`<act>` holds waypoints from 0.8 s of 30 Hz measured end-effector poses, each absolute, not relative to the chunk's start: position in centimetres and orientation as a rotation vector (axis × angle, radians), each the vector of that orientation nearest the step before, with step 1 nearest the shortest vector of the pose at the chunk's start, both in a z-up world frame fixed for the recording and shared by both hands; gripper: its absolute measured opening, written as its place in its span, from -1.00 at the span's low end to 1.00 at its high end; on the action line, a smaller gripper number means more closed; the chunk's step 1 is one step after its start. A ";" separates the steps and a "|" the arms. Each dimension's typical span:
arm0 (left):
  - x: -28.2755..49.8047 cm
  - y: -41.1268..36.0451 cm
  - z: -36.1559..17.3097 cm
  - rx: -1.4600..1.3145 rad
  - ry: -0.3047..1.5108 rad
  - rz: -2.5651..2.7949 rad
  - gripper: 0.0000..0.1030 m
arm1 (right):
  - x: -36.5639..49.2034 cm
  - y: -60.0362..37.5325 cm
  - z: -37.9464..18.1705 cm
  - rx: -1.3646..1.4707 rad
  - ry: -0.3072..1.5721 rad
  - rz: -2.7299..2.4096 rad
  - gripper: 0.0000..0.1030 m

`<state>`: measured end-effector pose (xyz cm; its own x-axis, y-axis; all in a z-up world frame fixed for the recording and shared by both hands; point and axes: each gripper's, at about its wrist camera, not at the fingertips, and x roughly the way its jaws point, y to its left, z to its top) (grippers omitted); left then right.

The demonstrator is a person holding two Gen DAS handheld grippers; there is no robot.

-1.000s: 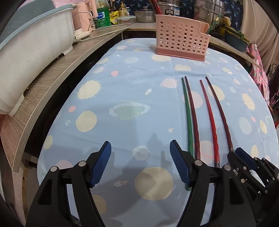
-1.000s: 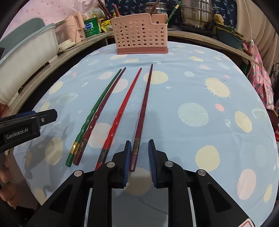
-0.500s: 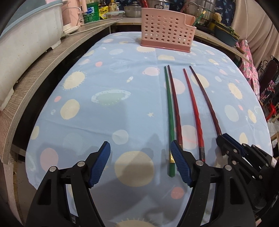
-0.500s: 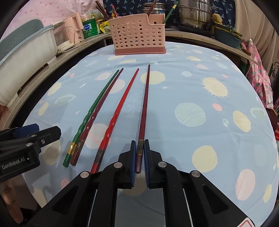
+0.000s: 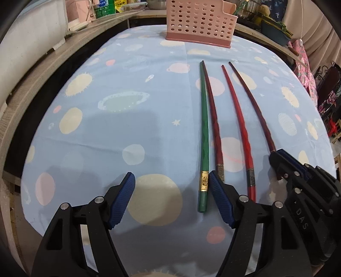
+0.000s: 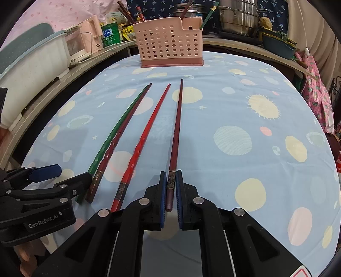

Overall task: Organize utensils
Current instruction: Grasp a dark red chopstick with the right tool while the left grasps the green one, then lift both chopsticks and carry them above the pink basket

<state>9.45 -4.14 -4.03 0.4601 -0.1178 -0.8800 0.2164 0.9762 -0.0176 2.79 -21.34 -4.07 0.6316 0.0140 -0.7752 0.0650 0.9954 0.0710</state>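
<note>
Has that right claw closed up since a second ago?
Yes. The right gripper narrowed and is now shut on the dark chopstick, which lies on the tablecloth.

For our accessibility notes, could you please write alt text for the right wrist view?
The right gripper is shut on the thick end of a dark purple chopstick lying on a blue planet-print tablecloth. Three more chopsticks lie to its left, pointing toward a pink perforated basket.

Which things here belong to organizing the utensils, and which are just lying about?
Job: green chopstick, maroon chopstick, red chopstick, dark purple chopstick, pink utensil basket.
Lying about: steel pots, green tin, white tub.
</note>
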 end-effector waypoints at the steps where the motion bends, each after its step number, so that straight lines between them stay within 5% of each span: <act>1: 9.5 -4.1 -4.1 0.107 1.071 -0.204 0.32 | 2.8 -21.3 -4.1 0.094 0.887 -0.029 -0.83; 6: 9.8 -3.9 -3.9 0.112 1.063 -0.187 0.18 | 2.8 -21.3 -4.1 0.094 0.886 -0.028 -0.83; 13: 10.6 -3.1 -3.5 0.111 1.063 -0.178 -0.71 | 3.2 -21.3 -3.9 0.103 0.891 -0.024 -0.84; 24: 12.0 -1.3 -1.5 0.066 1.049 -0.156 -0.84 | 3.8 -22.6 -0.4 0.117 0.821 -0.045 -0.86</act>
